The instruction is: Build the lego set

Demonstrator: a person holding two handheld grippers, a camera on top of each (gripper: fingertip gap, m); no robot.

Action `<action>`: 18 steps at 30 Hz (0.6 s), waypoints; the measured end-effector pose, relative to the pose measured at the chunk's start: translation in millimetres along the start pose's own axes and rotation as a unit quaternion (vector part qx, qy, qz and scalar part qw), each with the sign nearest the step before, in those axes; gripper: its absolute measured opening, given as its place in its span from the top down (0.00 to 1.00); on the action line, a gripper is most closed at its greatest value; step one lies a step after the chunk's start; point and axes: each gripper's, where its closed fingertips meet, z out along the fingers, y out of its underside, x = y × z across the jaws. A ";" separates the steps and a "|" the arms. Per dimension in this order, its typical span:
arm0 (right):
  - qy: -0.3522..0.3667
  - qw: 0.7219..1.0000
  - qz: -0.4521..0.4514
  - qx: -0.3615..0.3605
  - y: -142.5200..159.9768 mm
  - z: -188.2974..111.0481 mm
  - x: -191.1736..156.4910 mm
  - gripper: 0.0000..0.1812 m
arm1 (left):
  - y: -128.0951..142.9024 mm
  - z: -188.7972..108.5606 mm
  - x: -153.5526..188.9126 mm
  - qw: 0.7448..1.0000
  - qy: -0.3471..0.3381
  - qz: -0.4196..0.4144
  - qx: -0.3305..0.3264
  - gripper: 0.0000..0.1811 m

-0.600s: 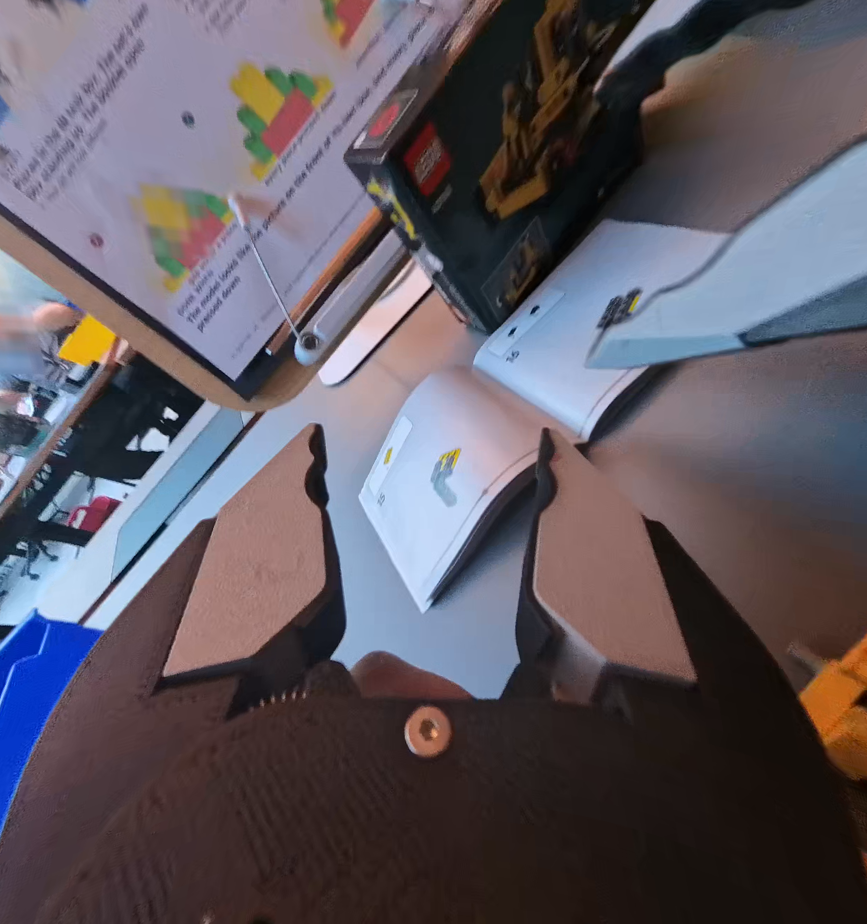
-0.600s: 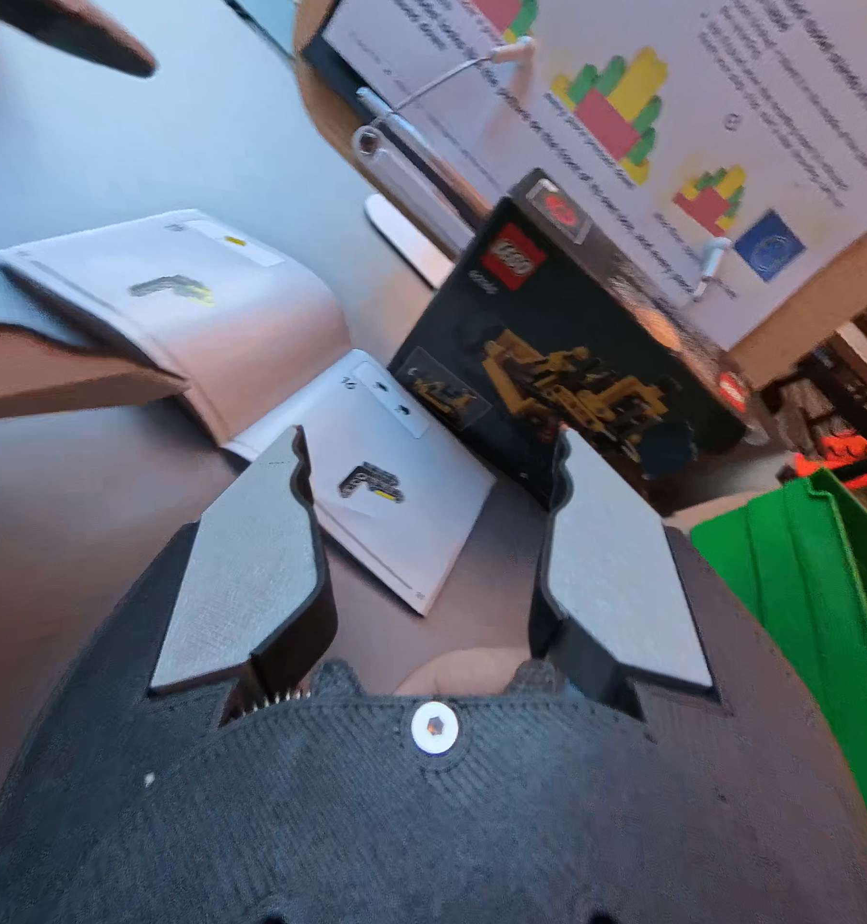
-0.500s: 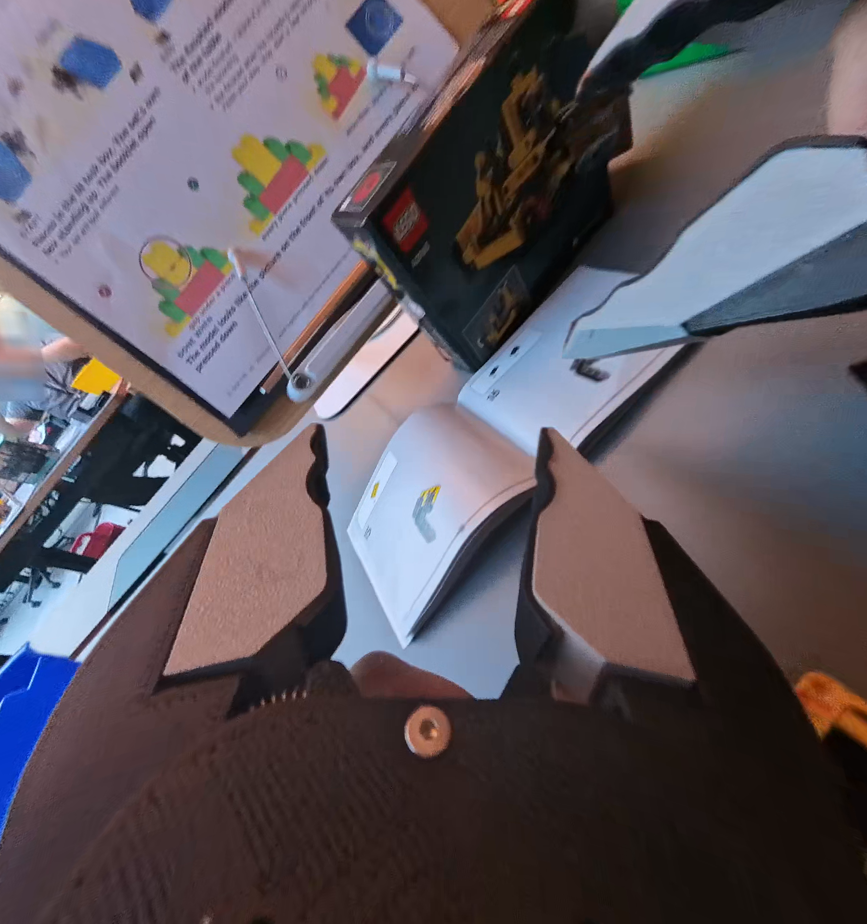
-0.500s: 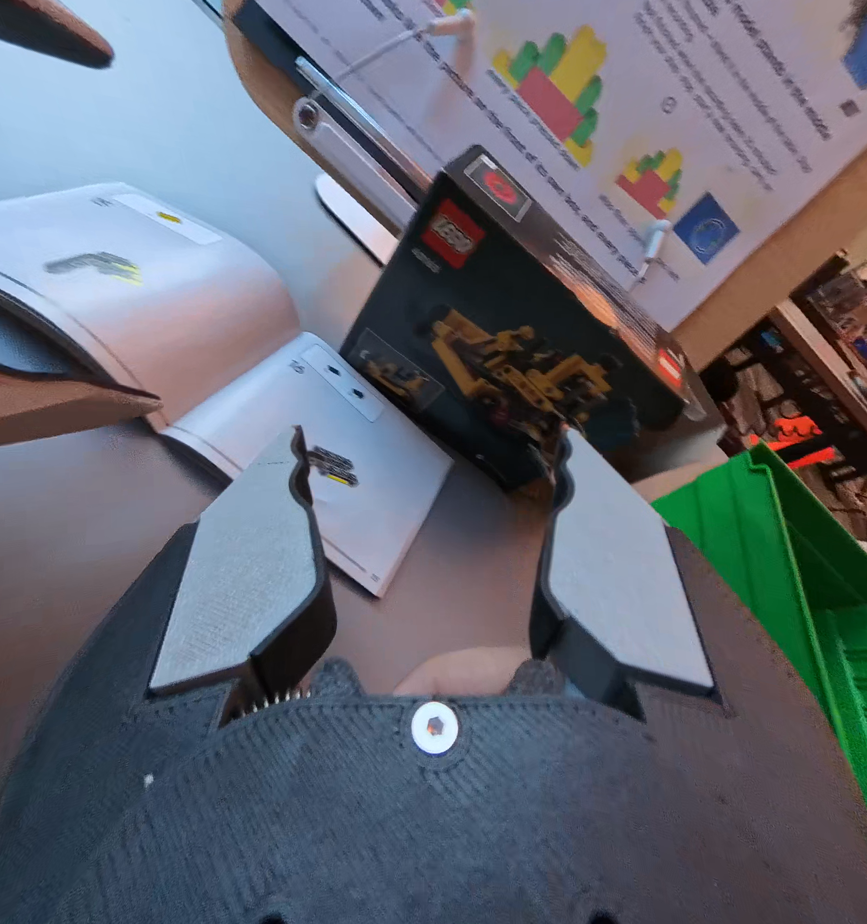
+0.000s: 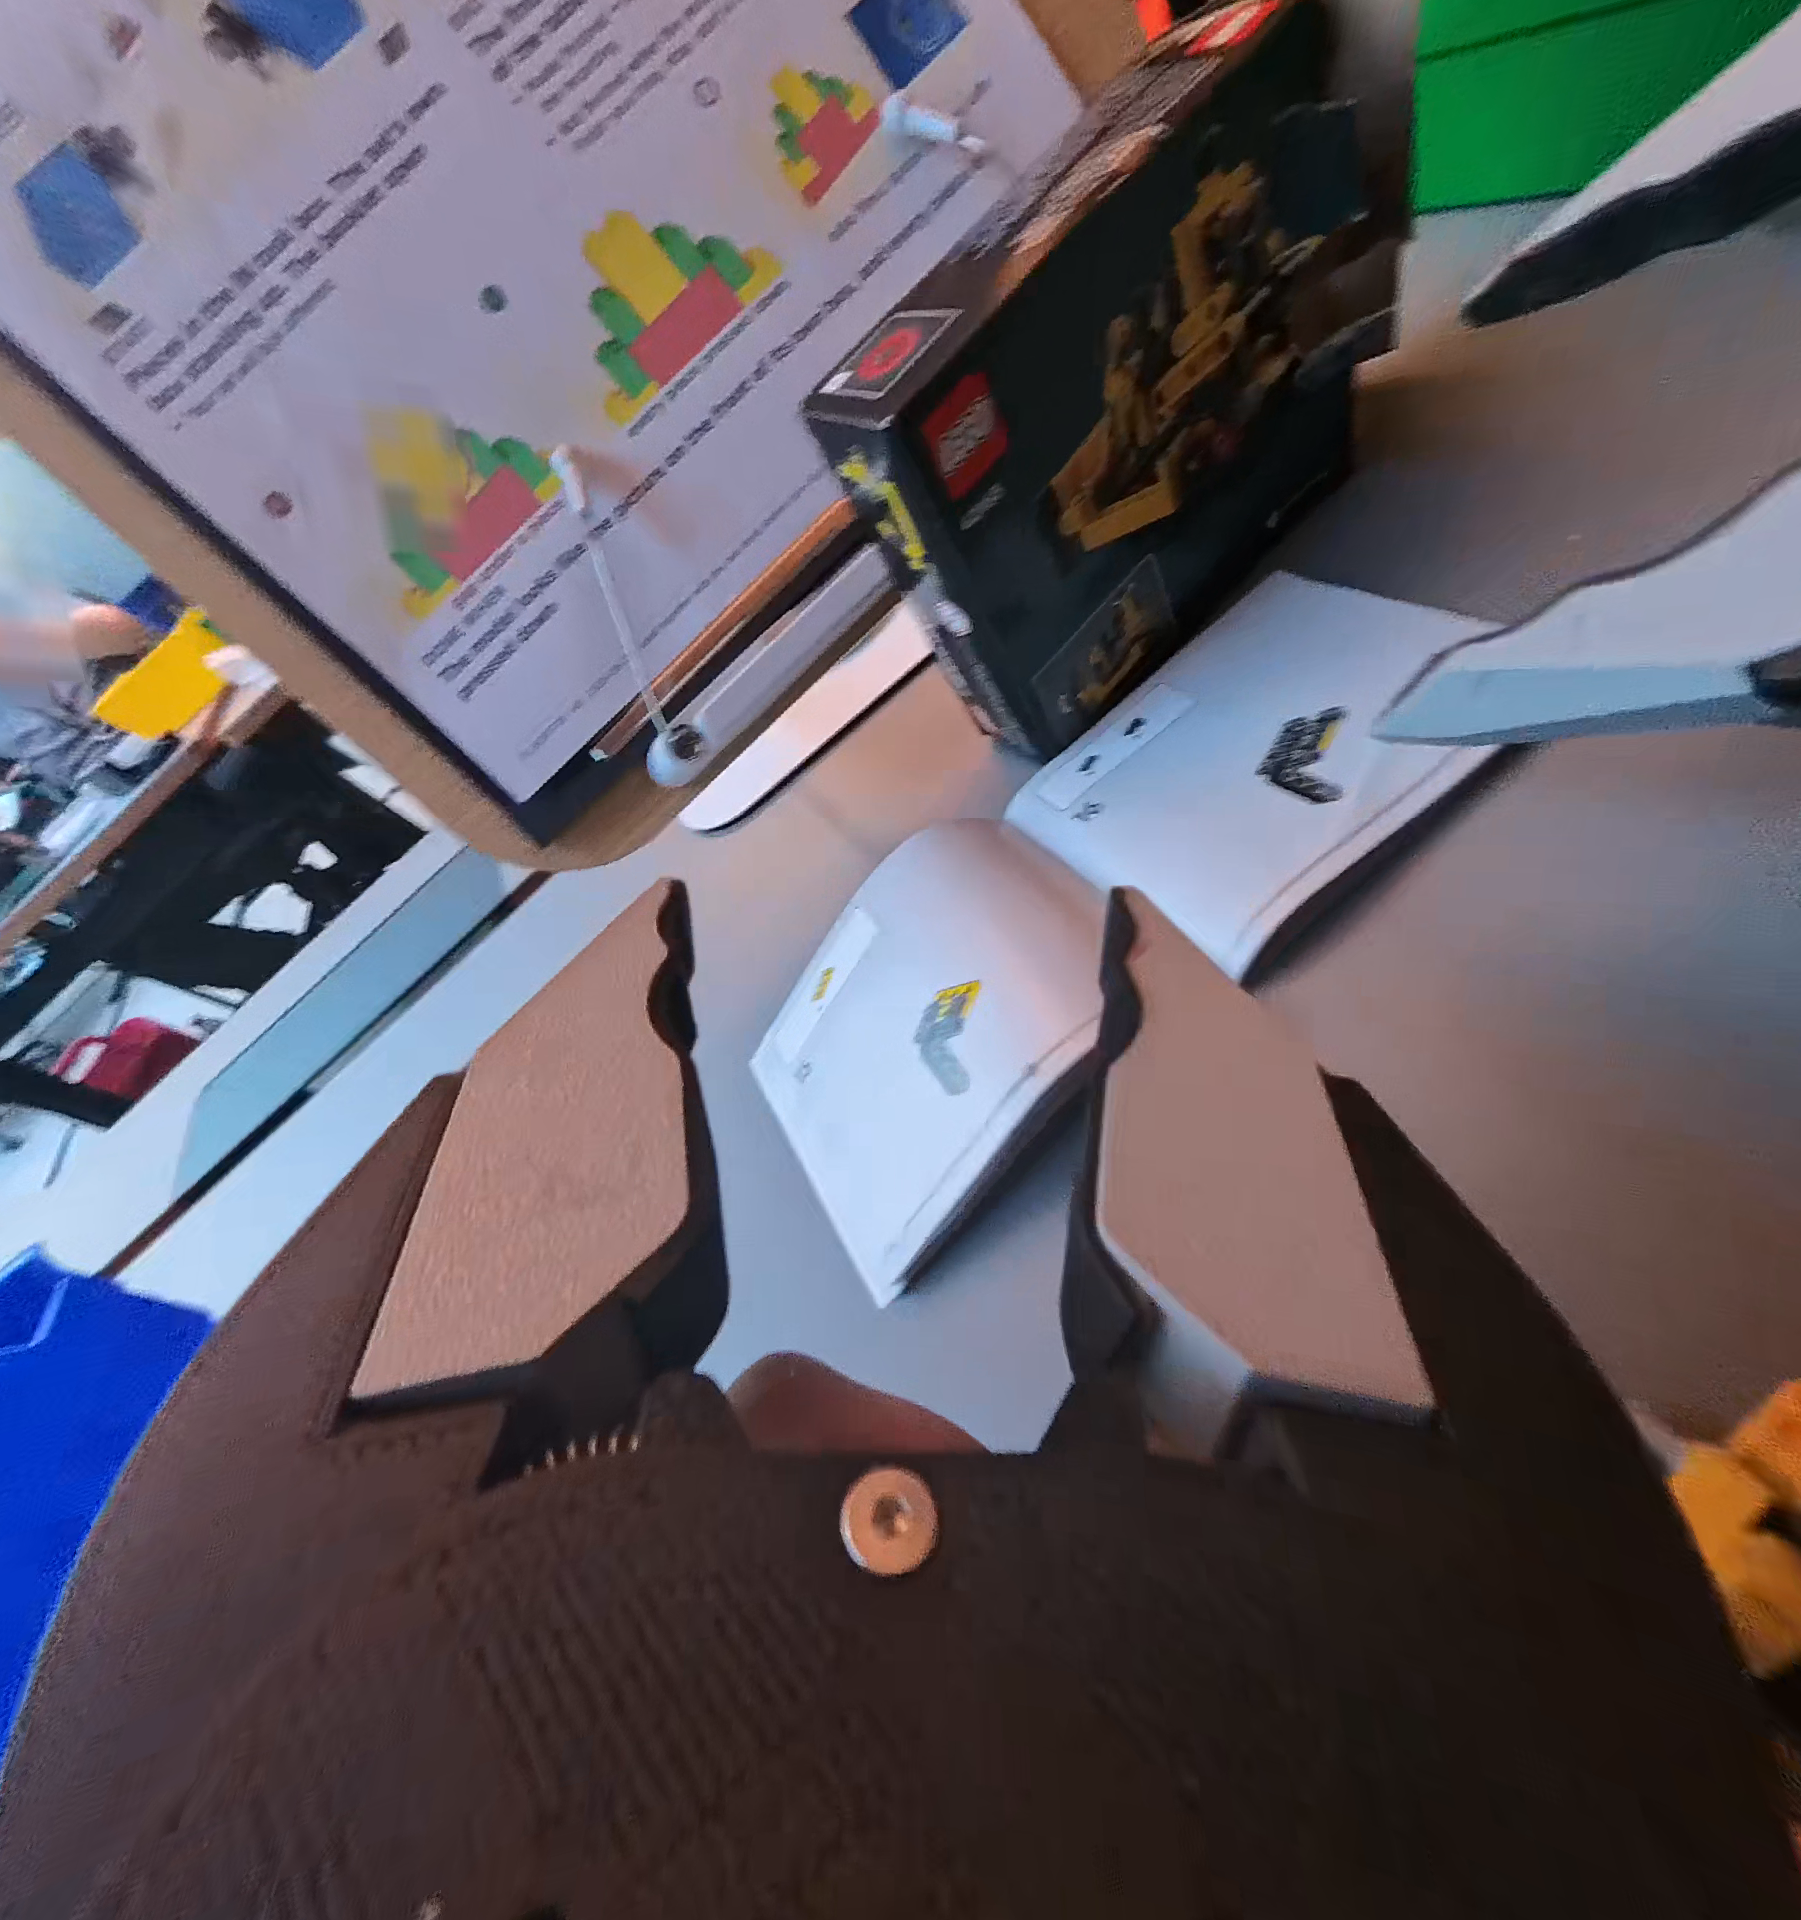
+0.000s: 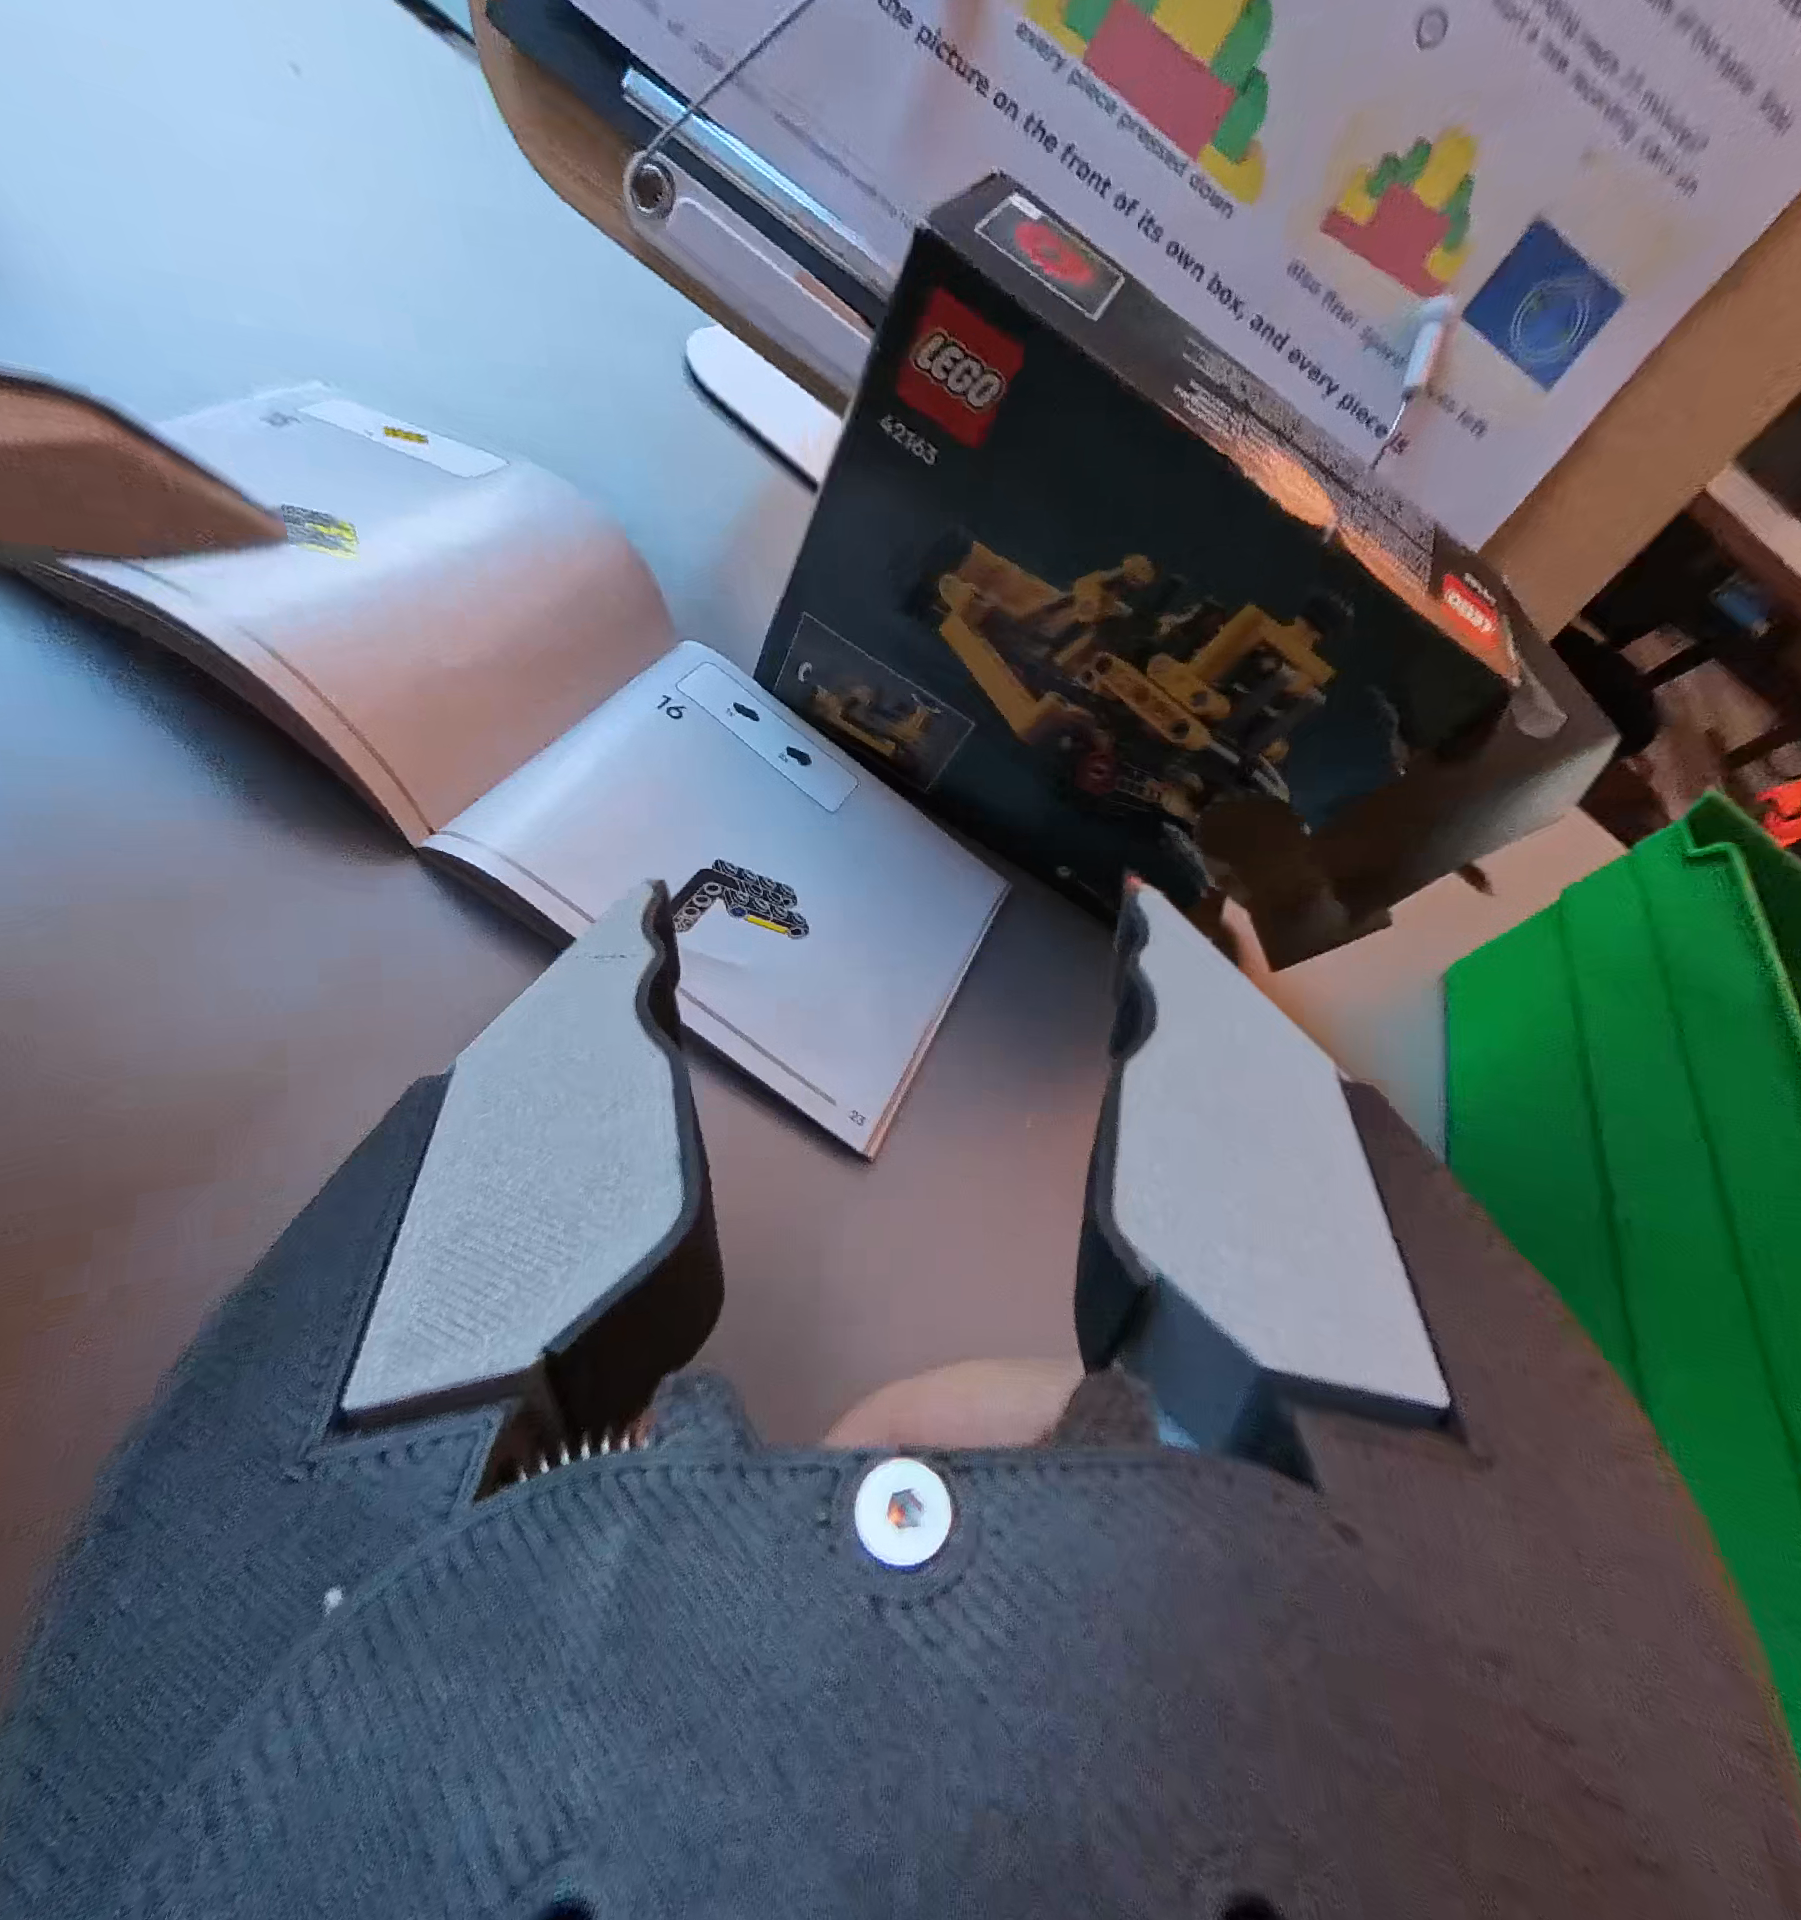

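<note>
Smooth grey desk point(image 6: 200, 935) carries an open glossy instruction booklet point(image 6: 771, 935) beside the upright black cardboard lego box point(image 6: 1135, 623), while both left gripper point(image 5: 891, 914) and right gripper point(image 6: 891, 914) hover with flat-padded jaws spread, empty.

Matt paper pages fill the open instruction booklet point(image 6: 771, 966); the black set box point(image 6: 1135, 665) is glossy card. The green bin point(image 6: 1654, 1143) is smooth plastic, the surface point(image 6: 200, 260) smooth grey.
</note>
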 end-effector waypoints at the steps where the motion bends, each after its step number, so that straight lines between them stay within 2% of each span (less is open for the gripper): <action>1: 0.002 1.000 -0.002 0.003 -1.0 0.0 -1.8 0.55 | 2.9 0.1 -7.4 1.000 -0.016 0.002 -0.003 0.58; 3: -0.008 1.000 0.013 0.007 -0.8 -1.0 -3.7 0.55 | 8.7 0.8 -18.1 0.999 -0.037 0.000 -0.011 0.60; 6: -0.012 0.999 0.043 0.003 10.3 -2.9 3.3 0.56 | 16.5 -0.1 -21.8 0.999 -0.034 -0.014 -0.017 0.61; 10: -0.010 0.999 0.036 -0.010 28.4 -16.0 12.3 0.65 | 27.3 -13.7 -19.8 1.000 -0.011 -0.022 -0.011 0.68; 12: -0.037 0.999 0.035 -0.002 32.0 -28.2 6.6 0.72 | 30.7 -27.8 -19.8 0.999 0.005 -0.048 -0.005 0.72; 14: -0.073 0.997 0.027 0.008 34.8 -38.6 -1.4 0.79 | 27.6 -47.0 -9.5 0.997 0.056 -0.060 0.012 0.72; 15: -0.090 0.996 0.022 0.010 36.2 -41.5 -4.5 0.80 | 27.6 -58.0 4.1 0.993 0.104 -0.050 0.015 0.72; 16: -0.108 0.994 0.019 0.007 38.9 -43.3 -7.7 0.80 | 30.9 -68.7 20.1 0.987 0.155 -0.036 0.007 0.71; 18: -0.145 0.989 0.023 -0.002 45.0 -46.4 -11.6 0.83 | 38.1 -81.9 42.2 0.978 0.210 -0.007 -0.016 0.67</action>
